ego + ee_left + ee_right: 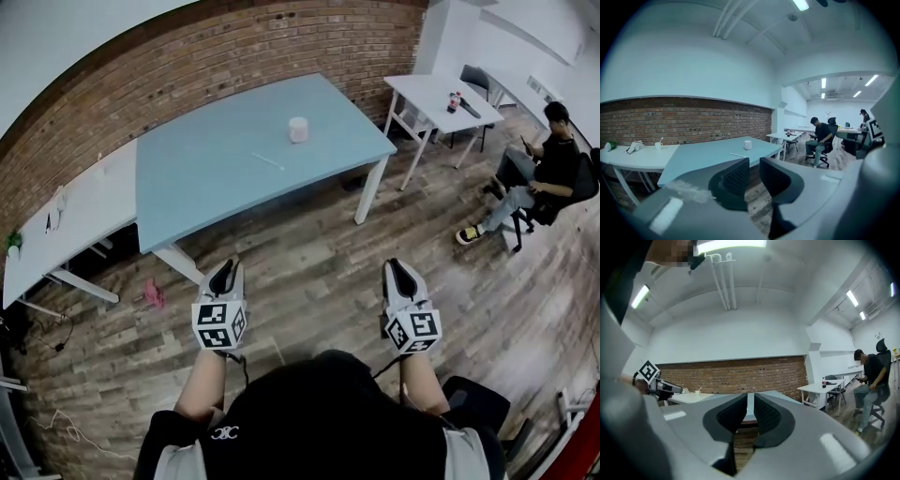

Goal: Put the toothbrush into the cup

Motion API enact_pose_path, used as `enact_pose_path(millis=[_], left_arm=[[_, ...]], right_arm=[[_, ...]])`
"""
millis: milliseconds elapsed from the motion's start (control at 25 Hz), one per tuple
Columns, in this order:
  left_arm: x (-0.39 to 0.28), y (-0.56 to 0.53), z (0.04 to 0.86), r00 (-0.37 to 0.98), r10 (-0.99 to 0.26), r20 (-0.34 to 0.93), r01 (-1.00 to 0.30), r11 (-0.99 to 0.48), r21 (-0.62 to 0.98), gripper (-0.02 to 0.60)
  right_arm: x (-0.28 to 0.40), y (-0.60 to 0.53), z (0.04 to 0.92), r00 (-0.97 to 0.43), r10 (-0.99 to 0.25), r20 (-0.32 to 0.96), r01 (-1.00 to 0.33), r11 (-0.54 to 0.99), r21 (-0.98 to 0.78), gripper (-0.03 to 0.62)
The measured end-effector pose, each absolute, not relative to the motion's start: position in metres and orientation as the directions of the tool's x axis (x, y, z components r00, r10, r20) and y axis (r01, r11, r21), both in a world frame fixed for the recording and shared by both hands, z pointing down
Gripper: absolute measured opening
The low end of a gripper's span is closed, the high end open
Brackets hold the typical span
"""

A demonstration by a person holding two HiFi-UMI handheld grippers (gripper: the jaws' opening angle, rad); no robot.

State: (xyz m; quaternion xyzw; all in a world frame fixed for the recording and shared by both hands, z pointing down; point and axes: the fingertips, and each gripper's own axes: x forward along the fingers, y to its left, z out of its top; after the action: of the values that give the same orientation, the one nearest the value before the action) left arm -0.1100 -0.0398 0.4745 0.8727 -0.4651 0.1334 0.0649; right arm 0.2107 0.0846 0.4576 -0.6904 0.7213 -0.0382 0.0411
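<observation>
1. On the far left, along the red brick wall (187, 66), stands a long white surface (89, 220). A small white mug (658, 145) with something thin sticking out of it sits there, near a crumpled white thing (633, 147).
2. A small pink object (152, 296) lies on the wooden plank floor (309, 272), just beside a white leg of the next surface.
3. The large light-blue rectangular surface (206, 178) fills the middle of the room. The thin white toothbrush (267, 161) lies flat near its centre. The small white cylindrical cup (298, 129) stands upright close by, to the right and nearer the wall, and the two do not touch.
4. The left tool (225, 266), grey with a marker cube on its back, is held out over the floor, short of the blue surface. Its jaws are spread with a clear gap and nothing sits between them. The toothbrush and cup are well ahead of it.
5. The right tool (398, 266) is held alongside it, also over the floor. Its jaws stand a narrow slit apart with nothing between them.
6. Further right is a smaller white surface (427, 89) carrying a dark bottle (455, 101).
7. At the far right a person in a dark top (553, 164) sits on an office chair.
</observation>
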Motion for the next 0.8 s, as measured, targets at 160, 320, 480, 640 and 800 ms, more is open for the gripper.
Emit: enact_pose_path(millis=[160,320,480,640,800], left_arm=[[-0.085,-0.058,0.471,0.528,-0.802,0.280,-0.834,-0.551,-0.006,0.087],[-0.071,-0.063,0.479,0.525,-0.799,0.293,-0.835,-0.550,-0.006,0.097],[-0.068,-0.075,0.486,0.514,-0.803,0.302,-0.841,-0.541,-0.008,0.098],[-0.065,-0.097,0.491,0.506,-0.810,0.296,-0.845,-0.534,-0.014,0.101],[-0.054,-0.129,0.497,0.518,-0.806,0.288,-0.839,-0.544,-0.014,0.107]], right_arm=[[0.226,0.059,0.460,-0.093,-0.996,0.000,-0.990,0.093,-0.109,0.054],[0.236,0.044,0.468,-0.126,-0.992,0.014,-0.985,0.124,-0.121,0.057],[0.237,0.028,0.475,-0.151,-0.988,0.027,-0.981,0.146,-0.131,0.058],[0.236,0.006,0.481,-0.182,-0.983,0.036,-0.978,0.177,-0.111,0.060],[0.247,-0.016,0.481,-0.168,-0.985,0.026,-0.981,0.165,-0.100,0.063]])
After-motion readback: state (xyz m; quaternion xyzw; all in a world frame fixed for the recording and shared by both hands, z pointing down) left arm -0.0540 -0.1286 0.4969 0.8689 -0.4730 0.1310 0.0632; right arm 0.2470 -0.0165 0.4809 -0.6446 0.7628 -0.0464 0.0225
